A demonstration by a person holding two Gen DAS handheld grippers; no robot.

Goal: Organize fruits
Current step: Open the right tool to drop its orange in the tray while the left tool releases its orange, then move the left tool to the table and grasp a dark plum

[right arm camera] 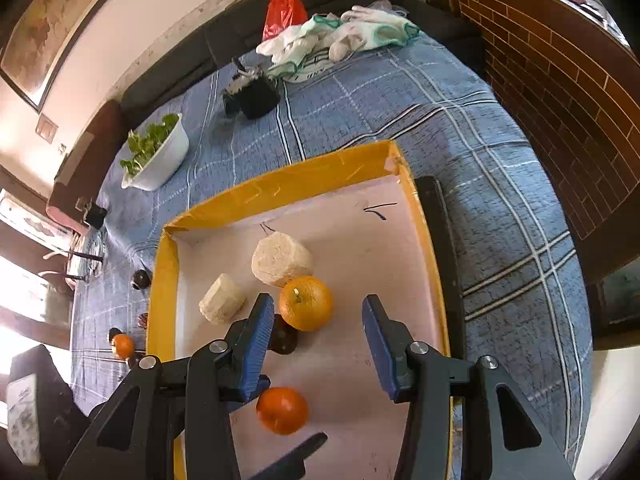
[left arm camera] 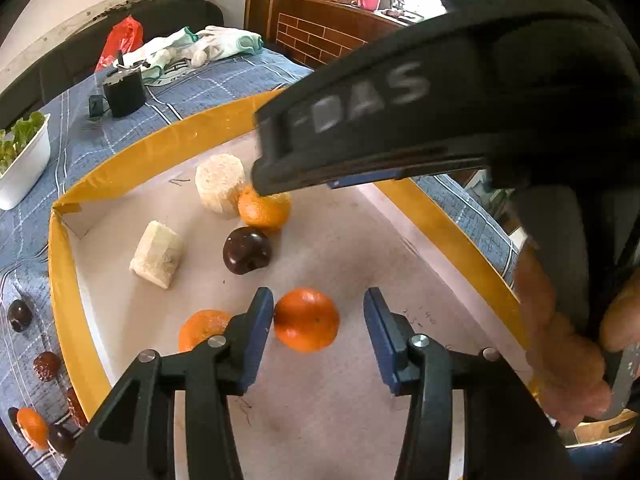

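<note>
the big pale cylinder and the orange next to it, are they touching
Touching. In the right wrist view the orange sits pressed against the pale cylinder, no gap between them.

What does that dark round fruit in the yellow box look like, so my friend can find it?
Find the big yellow-walled box on the blue checked cloth. Near its middle, just below the orange, sits the dark plum. It is the only shiny, nearly black fruit inside.

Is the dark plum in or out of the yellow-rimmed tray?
In. The dark plum lies on the floor of the yellow-rimmed tray, between the oranges.
</note>
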